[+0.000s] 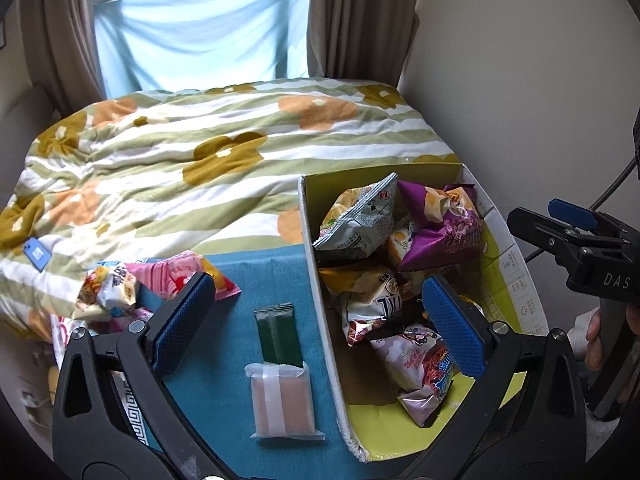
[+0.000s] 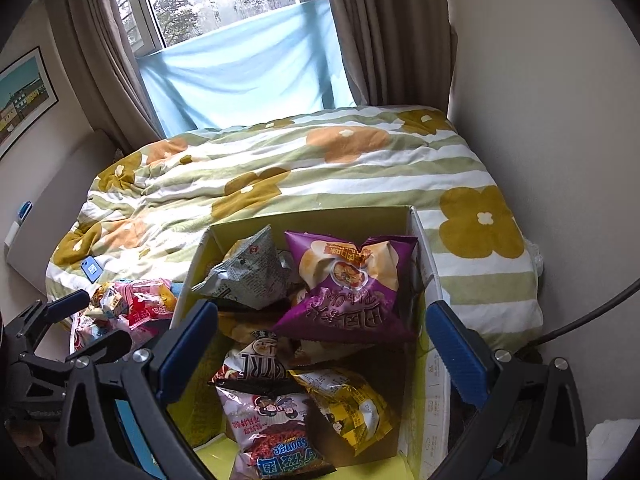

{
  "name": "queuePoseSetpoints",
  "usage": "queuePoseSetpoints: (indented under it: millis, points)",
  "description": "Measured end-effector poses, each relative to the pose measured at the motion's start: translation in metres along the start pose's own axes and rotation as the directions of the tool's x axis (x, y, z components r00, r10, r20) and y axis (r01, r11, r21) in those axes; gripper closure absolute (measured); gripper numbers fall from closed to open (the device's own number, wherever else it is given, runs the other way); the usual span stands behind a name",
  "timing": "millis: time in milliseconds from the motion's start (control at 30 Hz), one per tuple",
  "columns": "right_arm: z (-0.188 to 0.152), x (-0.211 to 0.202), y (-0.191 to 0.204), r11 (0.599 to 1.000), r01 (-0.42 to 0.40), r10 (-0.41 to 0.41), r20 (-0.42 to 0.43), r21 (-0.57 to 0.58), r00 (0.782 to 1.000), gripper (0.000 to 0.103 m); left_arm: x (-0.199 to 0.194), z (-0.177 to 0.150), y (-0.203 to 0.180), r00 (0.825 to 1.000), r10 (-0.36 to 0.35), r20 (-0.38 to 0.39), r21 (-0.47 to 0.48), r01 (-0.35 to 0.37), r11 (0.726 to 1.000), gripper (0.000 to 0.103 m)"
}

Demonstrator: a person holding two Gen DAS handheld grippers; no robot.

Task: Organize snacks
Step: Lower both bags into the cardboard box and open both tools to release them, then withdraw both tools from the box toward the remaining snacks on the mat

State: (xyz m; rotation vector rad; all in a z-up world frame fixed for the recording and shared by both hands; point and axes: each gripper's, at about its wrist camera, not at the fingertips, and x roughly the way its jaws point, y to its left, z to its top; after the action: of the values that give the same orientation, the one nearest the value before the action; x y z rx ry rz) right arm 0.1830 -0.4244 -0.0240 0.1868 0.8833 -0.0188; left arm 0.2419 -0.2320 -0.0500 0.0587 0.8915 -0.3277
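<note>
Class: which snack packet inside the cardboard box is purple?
The large crinkled purple bag at the box's far end, beside the grey-white packet; no other packet there is purple.

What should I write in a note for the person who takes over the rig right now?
Left gripper: open, holds nothing, above the blue cloth.
Right gripper: open, holds nothing, above the box.
Done: several bags are in the box, purple bag on top.
Left: green packet and clear packet on the cloth, pink bags at its far left.
</note>
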Motion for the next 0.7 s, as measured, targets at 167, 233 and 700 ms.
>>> queuePoseSetpoints:
  millis: [167,233,700]
  points:
    - [-0.003,-0.029,0.030,0.994,-0.019,0.024,0.038,-0.104,0.999,0.000,-0.040,-0.005,0.018,0.997,0.058,0.052,-0.055,-0.055,0.997,0.001]
    - [-0.006,-0.038,0.044,0.989,-0.044,0.052,0.057,-0.142,0.997,0.000,-0.054,-0.011,0.030,0.994,0.089,0.065,-0.079,-0.084,0.993,0.000]
    - [-0.009,-0.045,0.170,0.923,-0.250,0.285,0.086,-0.292,0.955,0.000,-0.112,-0.065,0.166,0.965,0.255,0.056,-0.240,-0.235,0.942,0.000]
